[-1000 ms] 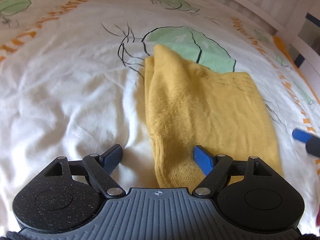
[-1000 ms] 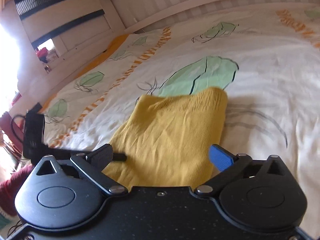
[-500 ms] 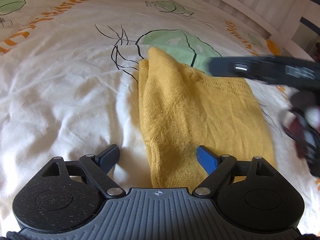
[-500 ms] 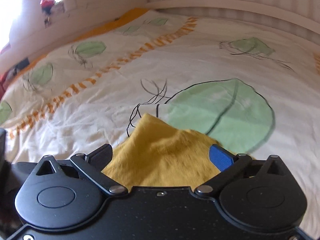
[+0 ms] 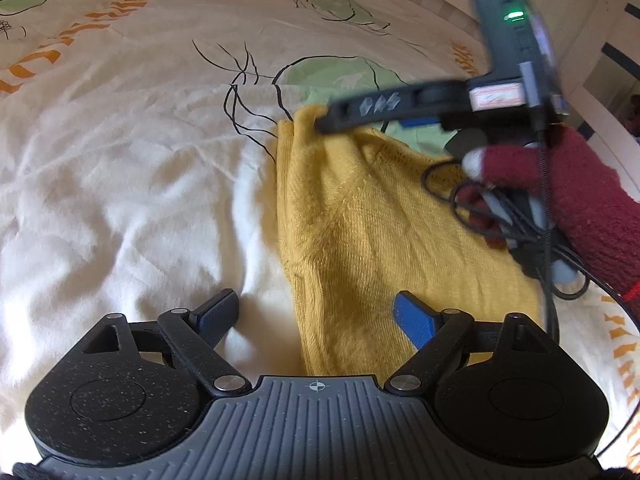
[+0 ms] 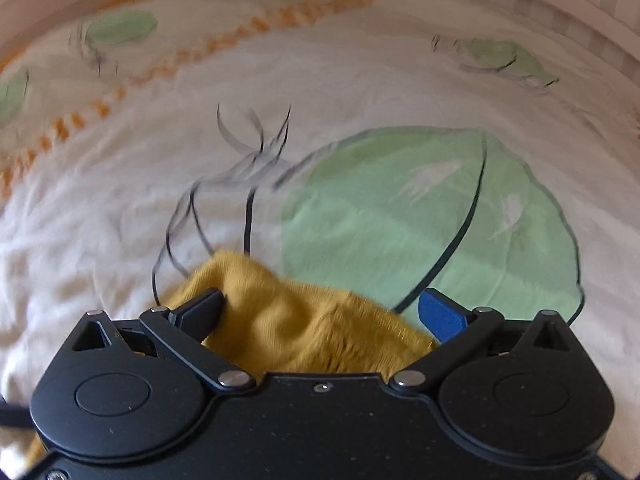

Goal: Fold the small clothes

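Left wrist view: a yellow garment lies part-folded on the bed, at 12 o'clock. More folds seem left. The left gripper tilts down, fingers wide, having just opened, straddling the near hem. The right gripper, fingers spread, empty, reaches the far corner.

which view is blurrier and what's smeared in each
Right wrist view is blurrier: the whole bedsheet print and yellow knit garment streak. Left wrist view is sharp on the garment; only the right gripper and gloved hand are smeared.
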`<state>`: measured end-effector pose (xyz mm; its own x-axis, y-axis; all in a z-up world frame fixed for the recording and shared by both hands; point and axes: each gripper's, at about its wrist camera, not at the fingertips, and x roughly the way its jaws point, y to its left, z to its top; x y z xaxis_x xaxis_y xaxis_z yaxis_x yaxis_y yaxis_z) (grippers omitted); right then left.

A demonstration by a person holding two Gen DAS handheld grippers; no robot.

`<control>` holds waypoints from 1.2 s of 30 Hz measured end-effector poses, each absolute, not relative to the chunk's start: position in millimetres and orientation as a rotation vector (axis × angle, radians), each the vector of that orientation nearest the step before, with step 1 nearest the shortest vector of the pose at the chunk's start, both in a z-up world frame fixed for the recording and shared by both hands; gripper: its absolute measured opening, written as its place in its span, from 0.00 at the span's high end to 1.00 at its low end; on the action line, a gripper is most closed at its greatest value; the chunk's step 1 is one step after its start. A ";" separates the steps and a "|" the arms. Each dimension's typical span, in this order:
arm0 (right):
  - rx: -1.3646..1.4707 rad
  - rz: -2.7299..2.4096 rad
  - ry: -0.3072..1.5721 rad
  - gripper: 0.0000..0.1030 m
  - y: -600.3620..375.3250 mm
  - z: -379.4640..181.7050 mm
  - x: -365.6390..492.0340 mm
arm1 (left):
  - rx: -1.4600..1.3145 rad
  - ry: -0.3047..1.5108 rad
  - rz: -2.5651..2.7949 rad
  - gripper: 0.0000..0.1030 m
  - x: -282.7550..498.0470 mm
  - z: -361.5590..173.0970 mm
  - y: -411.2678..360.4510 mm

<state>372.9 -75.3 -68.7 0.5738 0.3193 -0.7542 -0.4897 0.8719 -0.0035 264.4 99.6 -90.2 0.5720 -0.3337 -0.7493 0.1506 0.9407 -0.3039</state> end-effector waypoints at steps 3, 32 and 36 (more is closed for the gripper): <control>-0.094 0.511 0.763 0.00 -104.1 -48.7 358.4 | -0.234 0.923 -0.291 0.17 264.1 -89.5 102.3; 0.622 0.733 0.880 0.00 -259.4 -99.2 315.4 | -0.515 0.976 -0.570 0.04 293.2 -109.1 76.7; 0.635 0.739 0.883 0.01 -264.9 -99.9 308.6 | -0.596 1.025 -0.573 0.82 287.9 -115.4 89.1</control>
<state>308.6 -264.9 -99.9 0.4274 0.7861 -0.4464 -0.3017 0.5896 0.7493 287.9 89.1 -115.4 0.4045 -0.6848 -0.6061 0.1569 0.7049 -0.6918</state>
